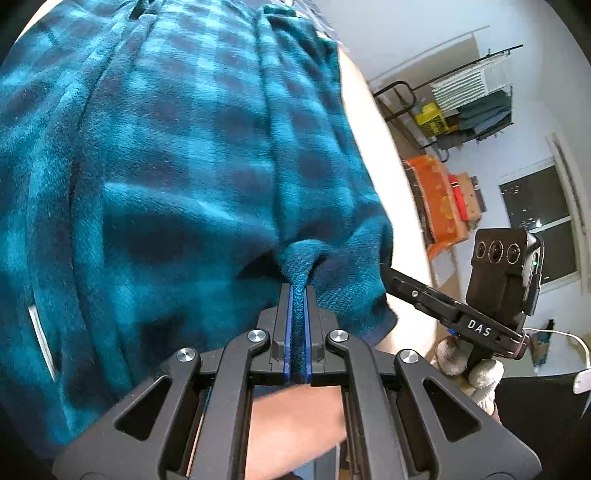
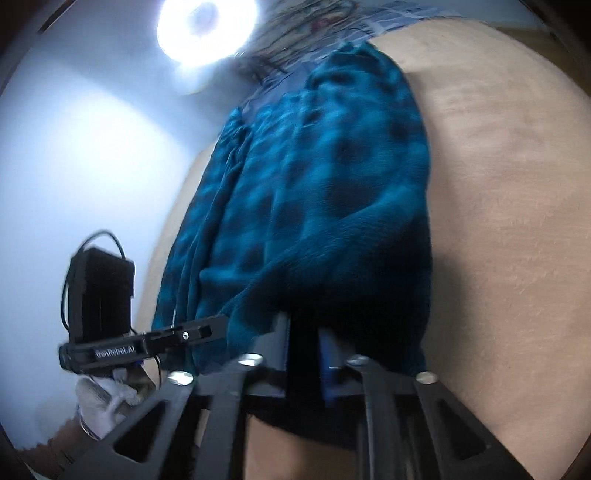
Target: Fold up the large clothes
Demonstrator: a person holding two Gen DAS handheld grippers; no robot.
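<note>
A teal and dark blue checked fleece garment lies spread over a pale tan table. My left gripper is shut on a pinched fold at the garment's near edge, and teal fabric fills the slit between its blue pads. In the right wrist view the same garment drapes over the fingertips of my right gripper. That picture is blurred, but dark fabric sits between the pads, gripped. The right gripper's body is at the garment's right corner. A gloved hand holds the left one.
The bare table stretches to the right of the garment. Beyond the table stand a clothes rack, an orange item and a dark window. A bright ceiling lamp glares overhead.
</note>
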